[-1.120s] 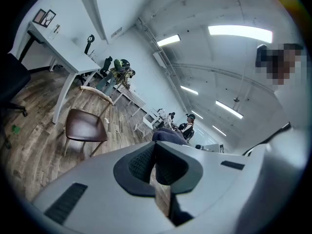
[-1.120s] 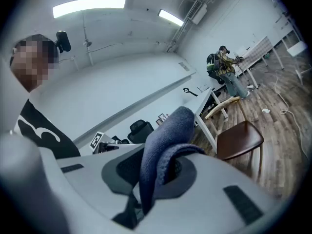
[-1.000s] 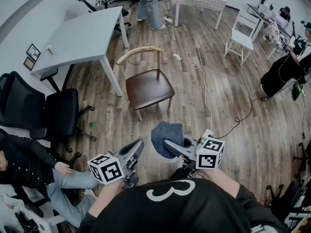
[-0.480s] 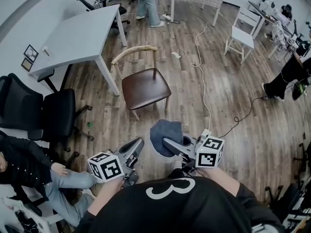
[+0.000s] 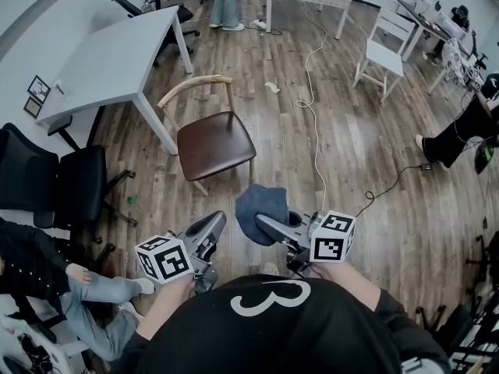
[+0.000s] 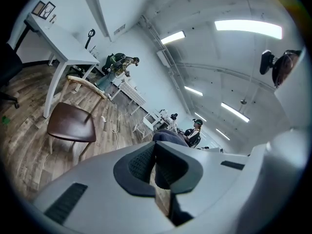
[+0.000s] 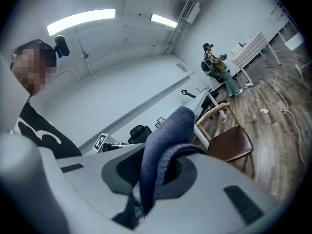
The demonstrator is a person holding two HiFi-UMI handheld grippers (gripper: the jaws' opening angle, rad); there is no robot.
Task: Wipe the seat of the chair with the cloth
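Observation:
A chair with a brown seat and a curved wooden backrest stands on the wood floor ahead of me; it also shows as the chair seat and the chair seat in the gripper views. My right gripper is shut on a dark blue cloth, held in the air short of the seat. The cloth bulges up between its jaws. My left gripper hangs beside it to the left, jaws together and empty. The cloth peeks over its tip.
A white table stands just left of the chair, with a black office chair nearer me. A white cable runs along the floor to the right. A white chair stands far right. A seated person's legs are at lower left.
The chair has shifted left and slightly nearer in the head view as the viewpoint moved. Both grippers drifted a little left, the right one still holding the cloth.

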